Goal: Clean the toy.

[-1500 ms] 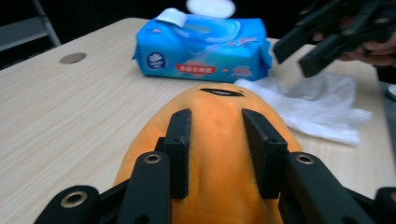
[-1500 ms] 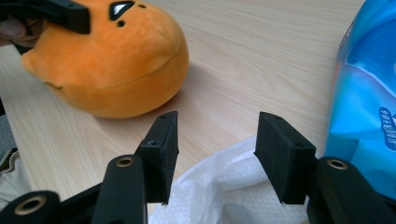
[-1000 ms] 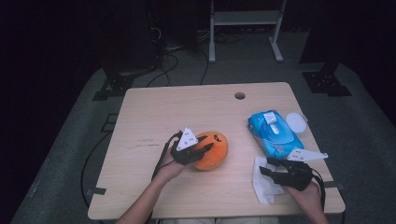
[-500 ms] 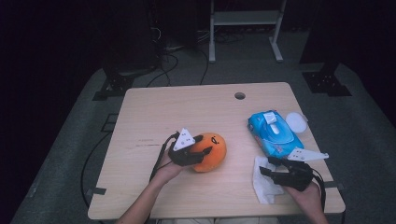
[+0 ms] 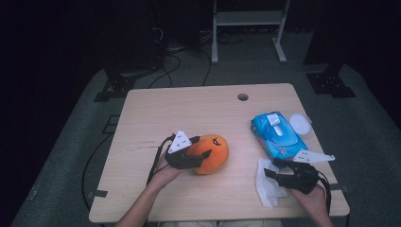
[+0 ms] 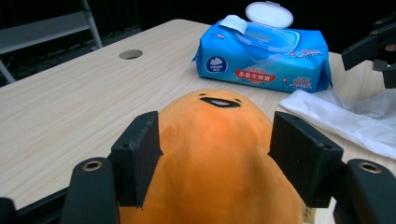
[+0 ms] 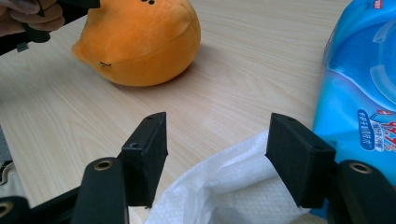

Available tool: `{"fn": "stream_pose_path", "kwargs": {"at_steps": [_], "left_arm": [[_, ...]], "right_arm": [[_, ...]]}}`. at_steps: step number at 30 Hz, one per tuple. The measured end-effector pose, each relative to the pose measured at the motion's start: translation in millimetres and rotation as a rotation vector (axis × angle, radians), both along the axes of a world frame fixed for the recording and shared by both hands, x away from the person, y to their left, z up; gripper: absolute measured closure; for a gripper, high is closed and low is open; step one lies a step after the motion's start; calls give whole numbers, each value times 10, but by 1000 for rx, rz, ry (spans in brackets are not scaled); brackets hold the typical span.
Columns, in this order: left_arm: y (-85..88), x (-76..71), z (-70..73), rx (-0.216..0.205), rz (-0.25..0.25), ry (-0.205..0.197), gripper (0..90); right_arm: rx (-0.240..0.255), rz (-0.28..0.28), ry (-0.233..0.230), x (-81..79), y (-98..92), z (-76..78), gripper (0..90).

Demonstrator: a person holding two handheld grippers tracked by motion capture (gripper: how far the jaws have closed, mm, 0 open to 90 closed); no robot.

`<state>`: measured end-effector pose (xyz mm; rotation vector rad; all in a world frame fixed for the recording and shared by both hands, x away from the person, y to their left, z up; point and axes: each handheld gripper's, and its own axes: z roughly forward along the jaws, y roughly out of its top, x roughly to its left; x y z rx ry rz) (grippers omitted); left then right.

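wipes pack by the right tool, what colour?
The rectangular plastic wipes pack is bright blue with a white flip lid, open; clearest in the left gripper view.

Orange plush toy (image 5: 210,153), blue wipes pack (image 5: 278,136), white wipe (image 5: 268,182).

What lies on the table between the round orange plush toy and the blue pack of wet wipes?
Bare wood in the high view between orange plush toy and blue wipes pack; the white wipe lies nearer the person.

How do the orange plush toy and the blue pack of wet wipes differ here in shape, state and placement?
The round, soft orange plush toy sits mid-table between the left gripper's jaws; the flat, rectangular blue pack of wet wipes lies near the right edge, apart from both grippers. The toy is plain orange with a small face; the pack is printed, its white lid flipped open. Both rest on the wooden table.
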<state>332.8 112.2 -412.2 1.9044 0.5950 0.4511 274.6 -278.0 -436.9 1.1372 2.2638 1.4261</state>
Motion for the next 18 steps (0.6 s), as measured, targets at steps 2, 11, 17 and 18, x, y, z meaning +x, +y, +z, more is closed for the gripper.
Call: {"fn": "stream_pose_path", "kwargs": {"at_steps": [2, 11, 17, 18], "left_arm": [[47, -21, 11, 2, 7, 0, 320], [250, -98, -28, -13, 49, 19, 280], [376, -164, -55, -22, 80, 28, 260], [394, -178, -62, -28, 85, 27, 258]], "right_arm": [[0, 0, 1, -2, 1, 0, 369], [0, 0, 4, 5, 3, -7, 362], [1, -2, 3, -2, 1, -3, 357], [0, -1, 3, 0, 0, -5, 356]]}}
